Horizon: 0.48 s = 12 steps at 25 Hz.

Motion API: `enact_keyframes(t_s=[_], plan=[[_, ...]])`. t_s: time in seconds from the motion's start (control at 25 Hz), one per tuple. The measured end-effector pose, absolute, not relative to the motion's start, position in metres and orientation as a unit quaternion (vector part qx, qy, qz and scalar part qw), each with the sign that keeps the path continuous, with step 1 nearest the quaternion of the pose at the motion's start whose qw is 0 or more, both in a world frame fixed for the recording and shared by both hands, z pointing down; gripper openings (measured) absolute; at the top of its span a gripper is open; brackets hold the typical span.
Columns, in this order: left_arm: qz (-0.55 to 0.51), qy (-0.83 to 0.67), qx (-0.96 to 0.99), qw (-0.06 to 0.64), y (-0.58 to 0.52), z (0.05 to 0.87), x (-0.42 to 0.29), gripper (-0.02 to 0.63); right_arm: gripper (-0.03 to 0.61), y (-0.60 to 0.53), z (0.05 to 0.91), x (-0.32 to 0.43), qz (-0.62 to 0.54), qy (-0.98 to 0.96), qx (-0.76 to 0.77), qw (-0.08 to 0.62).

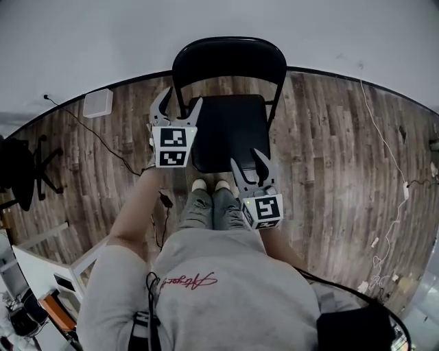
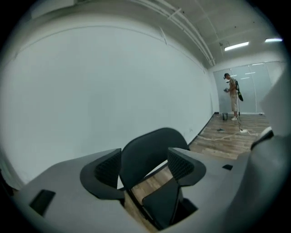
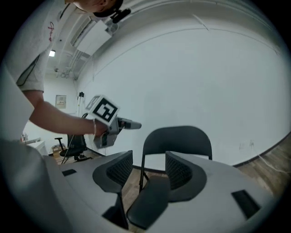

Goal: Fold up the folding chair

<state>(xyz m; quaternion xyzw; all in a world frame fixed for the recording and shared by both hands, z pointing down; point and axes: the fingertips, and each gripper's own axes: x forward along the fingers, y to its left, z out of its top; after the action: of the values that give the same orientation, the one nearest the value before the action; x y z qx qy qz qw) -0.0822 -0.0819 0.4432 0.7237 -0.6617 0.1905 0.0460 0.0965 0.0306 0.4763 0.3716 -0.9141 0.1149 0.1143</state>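
Approach: folding chair [image 1: 230, 130] stands unfolded on the floor [image 1: 329, 151] by the wall [image 1: 219, 27].
Your left gripper [image 1: 180, 103] and right gripper [image 1: 248, 164] both have jaws spread, empty; next, likely grip backrest [image 1: 230, 56] and seat edge [image 1: 223, 166].

Folding chair [image 1: 230, 134]: black all over, seat, backrest and frame.
Floor [image 1: 329, 151]: grey-brown, wood-plank pattern.
Wall [image 1: 219, 20]: plain white.
Left gripper [image 1: 182, 100], right gripper [image 1: 247, 159]: grey jaws, dark cross-hatched pads; cubes white with black square markers.
Sweatshirt [image 1: 226, 288]: light grey, red script.
Jeans [image 1: 212, 209]: faded grey.
Shoes [image 1: 209, 185]: off-white.
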Motion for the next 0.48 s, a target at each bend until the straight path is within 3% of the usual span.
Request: enact_keyframes(t_s=[0.24,0.48], plan=[[0.309,-0.608,0.721,0.122,-0.181,0.515,-0.158,0.362,0.258,0.062,0.652,0.109,0.378,-0.799,0.439,0.162],[0.425,-0.475,0.758,0.137,-0.256,0.535,-0.164,0.388,0.259,0.098,0.771,0.112,0.578,-0.615,0.525,0.112]])
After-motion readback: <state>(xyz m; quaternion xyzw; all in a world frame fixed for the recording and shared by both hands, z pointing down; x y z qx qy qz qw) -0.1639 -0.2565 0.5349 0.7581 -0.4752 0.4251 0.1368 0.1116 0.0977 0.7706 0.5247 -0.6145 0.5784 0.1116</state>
